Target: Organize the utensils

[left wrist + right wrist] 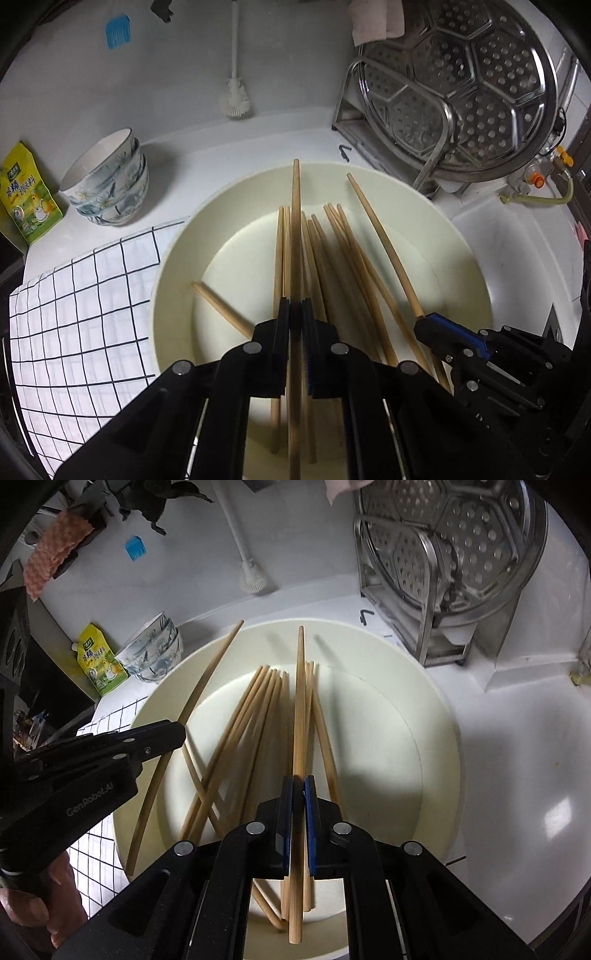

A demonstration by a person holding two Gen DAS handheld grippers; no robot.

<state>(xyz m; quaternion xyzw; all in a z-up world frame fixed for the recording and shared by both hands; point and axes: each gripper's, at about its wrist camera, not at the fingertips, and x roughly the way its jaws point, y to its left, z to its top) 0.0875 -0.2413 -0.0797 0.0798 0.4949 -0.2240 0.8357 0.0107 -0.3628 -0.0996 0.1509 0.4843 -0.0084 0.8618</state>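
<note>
A cream round basin (173, 266) (439, 716) holds several loose wooden chopsticks (332, 251) (251, 716). My left gripper (295, 314) is shut on one chopstick (295, 206) and holds it above the basin, pointing away. It shows at the left of the right wrist view (177, 734) with its chopstick (199, 694). My right gripper (298, 790) is shut on another chopstick (300, 686) above the basin. It shows at the lower right of the left wrist view (424, 325) with its chopstick (380, 236).
A checked cloth (81, 314) lies left of the basin. Stacked patterned bowls (110, 184) and a yellow-green packet (26, 195) stand at the far left. A steel rack with a perforated steamer plate (461, 85) stands at the back right. A white brush (234, 88) leans on the wall.
</note>
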